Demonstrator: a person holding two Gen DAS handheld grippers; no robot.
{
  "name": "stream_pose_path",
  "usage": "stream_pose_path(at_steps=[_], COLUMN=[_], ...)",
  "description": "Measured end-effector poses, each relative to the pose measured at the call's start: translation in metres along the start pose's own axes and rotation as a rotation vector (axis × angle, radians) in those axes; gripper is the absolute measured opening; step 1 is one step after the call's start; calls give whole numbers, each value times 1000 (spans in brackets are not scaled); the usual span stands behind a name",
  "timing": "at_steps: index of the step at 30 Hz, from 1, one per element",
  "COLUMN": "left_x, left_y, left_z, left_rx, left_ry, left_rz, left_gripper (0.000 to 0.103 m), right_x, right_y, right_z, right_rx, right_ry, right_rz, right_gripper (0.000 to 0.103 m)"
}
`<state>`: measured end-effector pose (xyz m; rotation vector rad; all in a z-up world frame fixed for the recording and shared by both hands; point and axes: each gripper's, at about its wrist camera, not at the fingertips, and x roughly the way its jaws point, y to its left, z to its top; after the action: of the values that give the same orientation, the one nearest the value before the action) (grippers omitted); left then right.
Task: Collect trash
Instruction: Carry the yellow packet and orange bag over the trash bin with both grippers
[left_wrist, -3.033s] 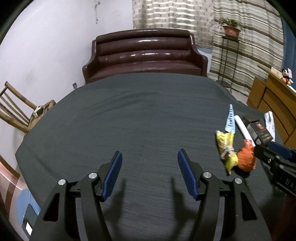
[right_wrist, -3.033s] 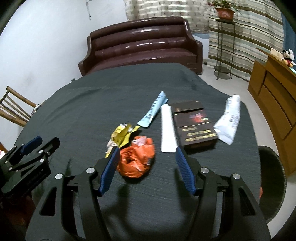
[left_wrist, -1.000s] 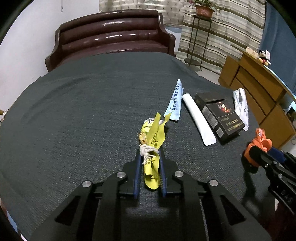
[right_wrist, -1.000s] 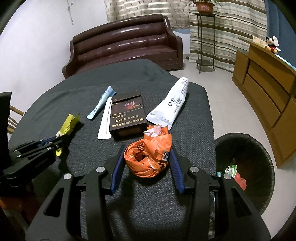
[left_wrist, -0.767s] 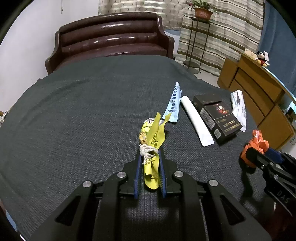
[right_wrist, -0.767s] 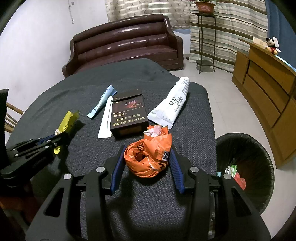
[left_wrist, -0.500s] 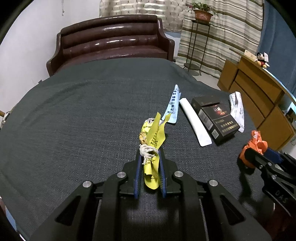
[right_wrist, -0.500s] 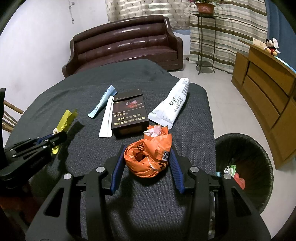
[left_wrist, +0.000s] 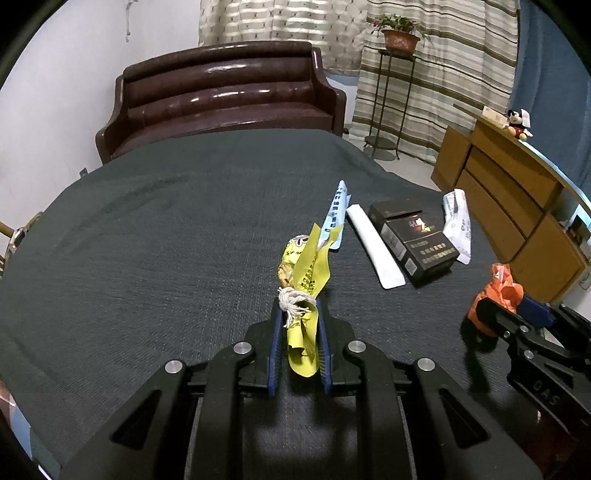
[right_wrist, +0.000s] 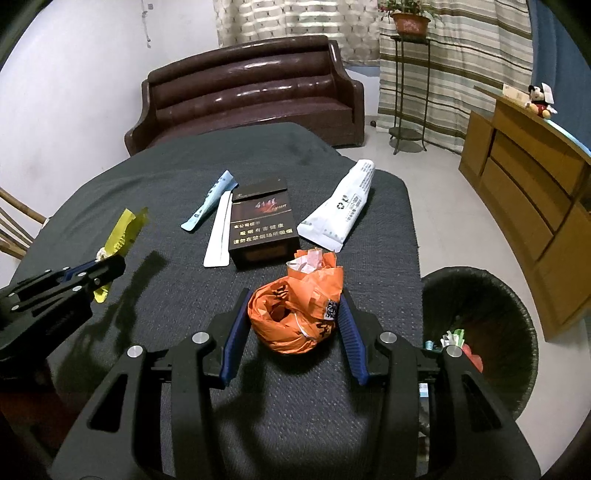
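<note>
Trash bin (right_wrist: 476, 332) sits right of my right gripper (right_wrist: 293, 325), jaws clamped on orange bag (right_wrist: 295, 314); left gripper (left_wrist: 297, 339) pinches yellow wrapper (left_wrist: 304, 284), farther away.

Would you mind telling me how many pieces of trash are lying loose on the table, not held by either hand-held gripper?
4: the light blue sachet, the white strip beside it, the dark box, and the white tube nearest the bin side. Nothing appears hidden.

brown sofa (left_wrist: 225, 99), potted plant (left_wrist: 399, 33), wooden dresser (right_wrist: 532, 192)
</note>
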<state>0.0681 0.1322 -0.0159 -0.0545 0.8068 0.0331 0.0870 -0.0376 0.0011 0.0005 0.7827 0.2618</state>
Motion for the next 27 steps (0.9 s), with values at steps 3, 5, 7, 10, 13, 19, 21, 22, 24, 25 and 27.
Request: stream_pose_path(at_steps=[3, 5, 7, 10, 13, 19, 21, 22, 24, 25, 27], left_x=[-6, -9, -12, -17, -20, -24, -24, -23, -23, -22, -22], left_y=[-3, -5, -10, -17, -26, -51, -60, -63, -75, -80, -92], left_z=[-1, -1, -1, 0, 0, -1, -1, -2, -2, -3, -2], left_rx=[5, 6, 10, 20, 31, 61, 72, 76, 91, 99, 120], left_ry=[-12, -18, -25, -35, -45, -55, -52, -51, -49, -49, -49], left_rz=[-2, -4, -9, -19, -29, -67, -84, -89, -106, -115, -135], left_gripper=[18, 18, 18, 18, 18, 18, 18, 18, 18, 18, 18], right_x=[-6, -10, -15, -22, -27, -38, -43, -45, -50, -51, -56], right_y=[-1, -2, -5, -11, -18, -38, -48, -53, -62, -67, -79], right_z=[-1, -2, -3, -5, -8, -12, -14, -15, -17, -18, -21], right_rx=[-3, -2, -1, 2, 5, 24, 32, 36, 44, 49, 61], right_ry=[-10, -16, -24, -32, -37, -48, -52, -54, -57, -59, -61], right_rz=[-7, -12, -20, -34, -52, -98, -118, -129, -149, -160, -184], right_gripper=[45, 45, 45, 45, 45, 45, 45, 45, 45, 45, 45])
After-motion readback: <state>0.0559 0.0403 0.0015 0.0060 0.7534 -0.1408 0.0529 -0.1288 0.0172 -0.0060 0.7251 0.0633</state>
